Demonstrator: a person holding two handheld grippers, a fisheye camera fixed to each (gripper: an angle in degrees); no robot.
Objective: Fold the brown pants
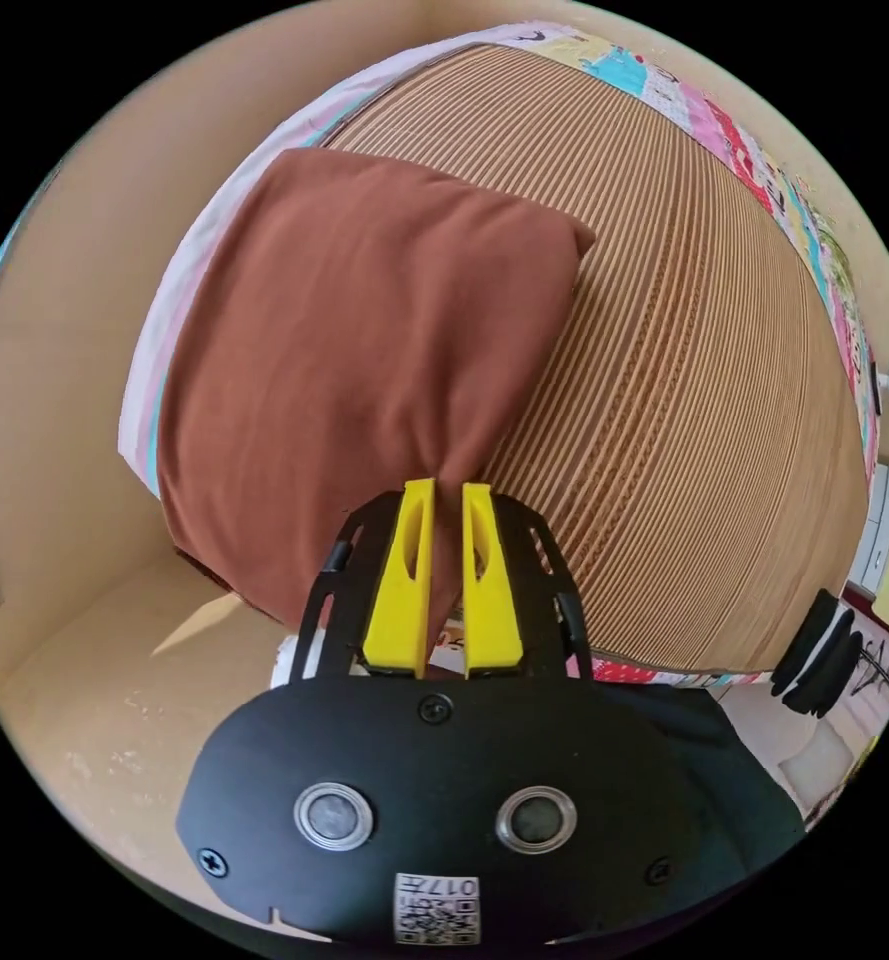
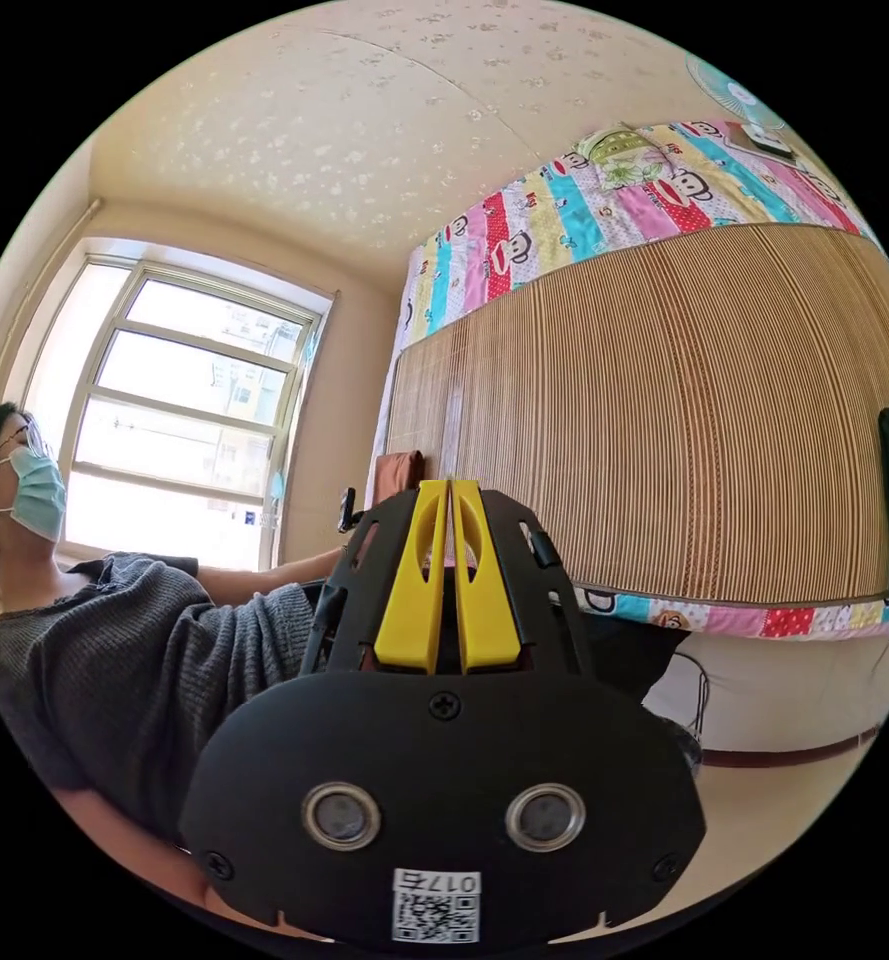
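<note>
left gripper [image 1: 448, 490]: jaws clamp brown pants [image 1: 354, 350] above mat [image 1: 684, 420] | right gripper [image 2: 449, 487]: jaws closed, empty

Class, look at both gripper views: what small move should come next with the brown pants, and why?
Probably lower the left gripper and lay its pinched corner flat. Its yellow jaws clamp a bunched corner of the folded brown cloth pants, which already rest as a compact rectangle on the ribbed bamboo mat. The right gripper is shut on nothing.

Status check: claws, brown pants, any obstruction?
Left claw shut on brown pants, folded on the slatted mat. Right claw shut, holding nothing. No obstruction visible.
</note>
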